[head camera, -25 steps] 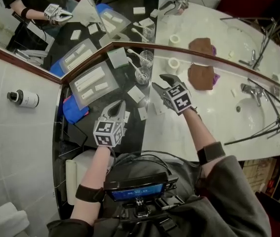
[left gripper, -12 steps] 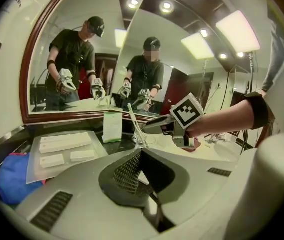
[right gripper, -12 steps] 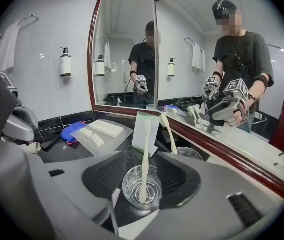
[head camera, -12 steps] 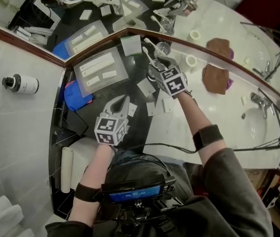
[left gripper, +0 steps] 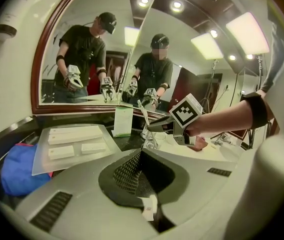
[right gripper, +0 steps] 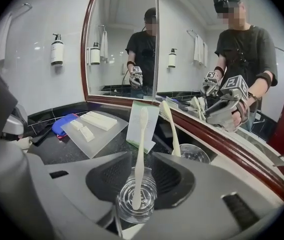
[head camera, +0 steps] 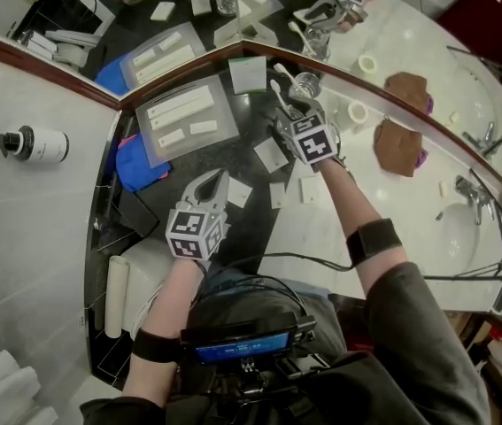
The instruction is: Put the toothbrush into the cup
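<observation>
Head view from high above, aimed steeply down on dark counter [head camera: 255,228], mirror [head camera: 259,16] across 12 o'clock, tray [head camera: 184,122] at 11 o'clock, everything fairly far off. Left gripper view from low over counter, facing mirror, tray at 9 o'clock, cup [left gripper: 151,143] with toothbrush [left gripper: 144,115] mid-distance near centre. Right gripper view also facing mirror, very near same cup at 6 o'clock, with tray, cup and mirror shared by all three.

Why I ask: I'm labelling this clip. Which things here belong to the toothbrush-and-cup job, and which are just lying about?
Job: toothbrush, already standing in the glass cup.
Lying about: second cup holding a second toothbrush, tray of white boxes, green-edged card, blue cloth, pump bottle, brown cloth.
</observation>
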The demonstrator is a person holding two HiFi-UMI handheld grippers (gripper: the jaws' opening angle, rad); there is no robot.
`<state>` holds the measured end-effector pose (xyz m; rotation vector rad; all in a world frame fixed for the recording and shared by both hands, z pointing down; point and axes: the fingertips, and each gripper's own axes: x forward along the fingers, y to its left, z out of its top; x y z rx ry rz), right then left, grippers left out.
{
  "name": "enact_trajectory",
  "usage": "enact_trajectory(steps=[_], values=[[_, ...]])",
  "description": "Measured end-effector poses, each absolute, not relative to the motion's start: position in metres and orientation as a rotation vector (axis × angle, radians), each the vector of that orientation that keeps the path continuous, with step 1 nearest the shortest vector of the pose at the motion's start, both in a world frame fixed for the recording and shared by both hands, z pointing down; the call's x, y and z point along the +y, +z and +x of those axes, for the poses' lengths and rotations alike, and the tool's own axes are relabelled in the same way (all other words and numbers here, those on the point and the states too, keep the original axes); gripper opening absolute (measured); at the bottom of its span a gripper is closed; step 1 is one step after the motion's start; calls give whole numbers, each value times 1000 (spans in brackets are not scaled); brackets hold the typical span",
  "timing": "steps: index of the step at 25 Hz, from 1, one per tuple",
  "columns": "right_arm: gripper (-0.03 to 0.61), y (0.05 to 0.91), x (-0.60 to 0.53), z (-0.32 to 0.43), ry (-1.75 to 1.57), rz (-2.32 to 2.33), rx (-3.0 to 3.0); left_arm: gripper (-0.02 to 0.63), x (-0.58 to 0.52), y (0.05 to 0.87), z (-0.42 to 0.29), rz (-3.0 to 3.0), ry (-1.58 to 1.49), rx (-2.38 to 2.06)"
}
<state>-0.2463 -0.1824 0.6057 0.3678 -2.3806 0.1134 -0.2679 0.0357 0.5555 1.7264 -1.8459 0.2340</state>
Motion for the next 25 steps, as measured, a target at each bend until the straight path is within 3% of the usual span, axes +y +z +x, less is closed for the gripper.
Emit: enact_trajectory(steps=[4, 25], values=[[74, 612, -184, -247, 115, 372, -2363, 3, 34, 558, -272, 1718, 230, -1845], [64, 535, -189, -227, 62, 494, -2540, 3, 34, 550, -260, 1748, 217, -1854]])
